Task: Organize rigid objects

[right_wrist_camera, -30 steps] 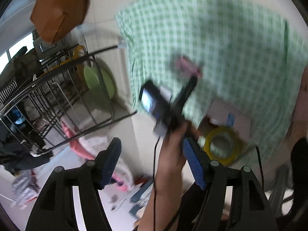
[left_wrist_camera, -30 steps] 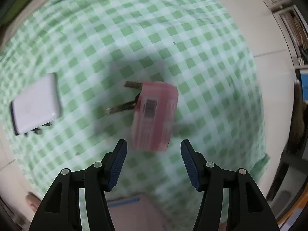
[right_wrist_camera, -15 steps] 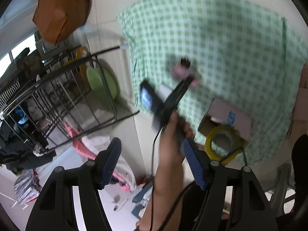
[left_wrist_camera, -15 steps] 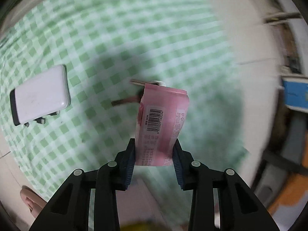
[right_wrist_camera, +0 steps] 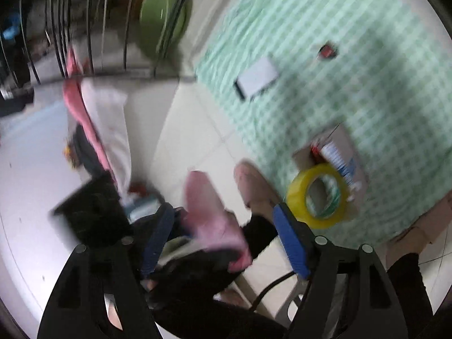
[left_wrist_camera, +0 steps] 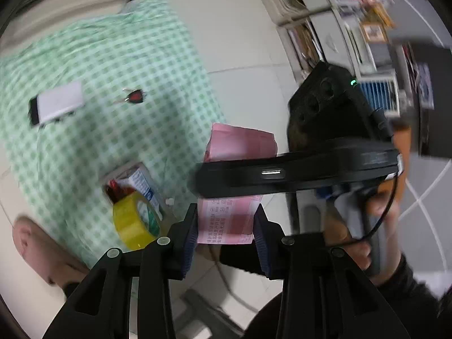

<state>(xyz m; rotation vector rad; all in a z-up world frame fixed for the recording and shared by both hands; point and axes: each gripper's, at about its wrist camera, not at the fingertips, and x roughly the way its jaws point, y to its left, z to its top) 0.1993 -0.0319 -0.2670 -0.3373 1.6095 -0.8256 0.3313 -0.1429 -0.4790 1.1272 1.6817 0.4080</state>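
My left gripper [left_wrist_camera: 224,226] is shut on a pink packet [left_wrist_camera: 237,141] and holds it in the air beside the green checked cloth [left_wrist_camera: 84,56]. The packet also shows in the right wrist view [right_wrist_camera: 209,212], in front of my open, empty right gripper [right_wrist_camera: 223,234]. A cardboard box [left_wrist_camera: 135,178] on the cloth holds a yellow tape roll [left_wrist_camera: 132,220] and a blue-white item. A white power bank [left_wrist_camera: 56,103] and red-tagged keys [left_wrist_camera: 135,96] lie on the cloth. The other gripper unit [left_wrist_camera: 325,169] crosses in front of the packet.
A wire rack with a green bowl [right_wrist_camera: 161,19] stands beyond the cloth's far corner. Pink and white cloths [right_wrist_camera: 96,113] lie on the tiled floor. Shelves with clutter [left_wrist_camera: 367,42] line the far right. A foot [right_wrist_camera: 254,183] sits near the box.
My left gripper closed on the pink packet, lifted it off the cloth and swung it back past the box. The keys stayed on the cloth. The right gripper swung down toward the packet.
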